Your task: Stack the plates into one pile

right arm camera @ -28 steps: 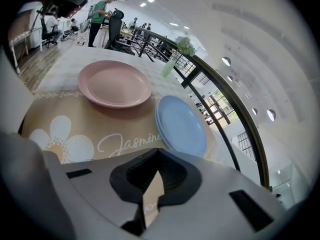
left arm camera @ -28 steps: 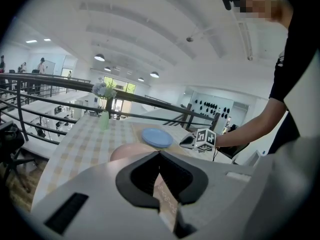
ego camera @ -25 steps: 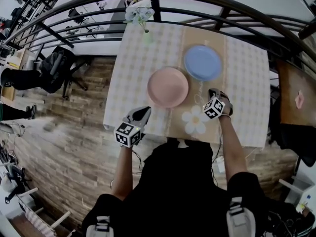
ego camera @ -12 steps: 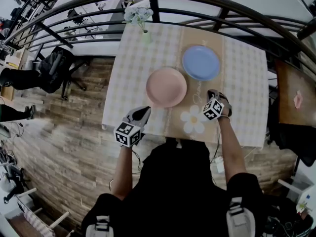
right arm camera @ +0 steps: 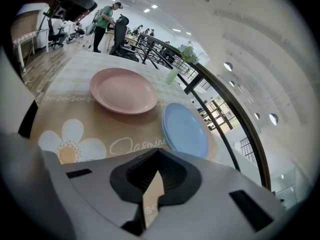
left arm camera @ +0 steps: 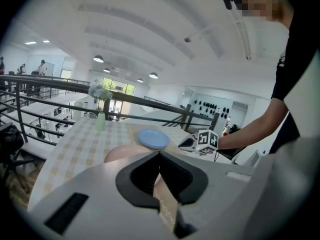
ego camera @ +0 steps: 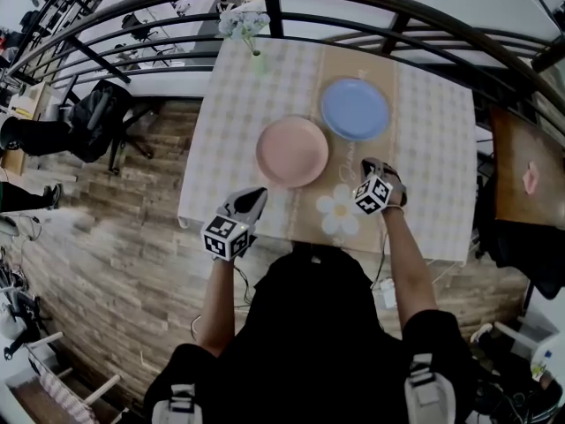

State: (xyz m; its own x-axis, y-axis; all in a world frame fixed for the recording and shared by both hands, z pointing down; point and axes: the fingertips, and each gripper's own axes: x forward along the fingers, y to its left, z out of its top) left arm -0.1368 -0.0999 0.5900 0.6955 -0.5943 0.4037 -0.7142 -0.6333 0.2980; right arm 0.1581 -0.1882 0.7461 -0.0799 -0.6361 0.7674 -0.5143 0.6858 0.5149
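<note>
Two plates lie apart on the table (ego camera: 433, 148). The pink plate (ego camera: 292, 151) is near the middle and the blue plate (ego camera: 355, 109) sits behind it to the right. My left gripper (ego camera: 251, 201) hovers at the table's near edge, short of the pink plate (left arm camera: 127, 154), shut and holding nothing. My right gripper (ego camera: 371, 166) is over the tan runner, just in front of the blue plate (right arm camera: 185, 129), also shut and holding nothing. The pink plate (right arm camera: 124, 90) is in the right gripper view too. The left gripper view shows the blue plate (left arm camera: 154, 139) and the right gripper (left arm camera: 190, 143).
A small green vase of flowers (ego camera: 247, 26) stands at the table's far left edge. A dark curved railing (ego camera: 397, 11) runs behind the table. The runner carries a printed daisy (ego camera: 340, 215). Another table (ego camera: 530, 179) stands to the right, with wooden floor to the left.
The whole scene has slid slightly up and left in the head view. Both grippers and both plates keep their places relative to each other.
</note>
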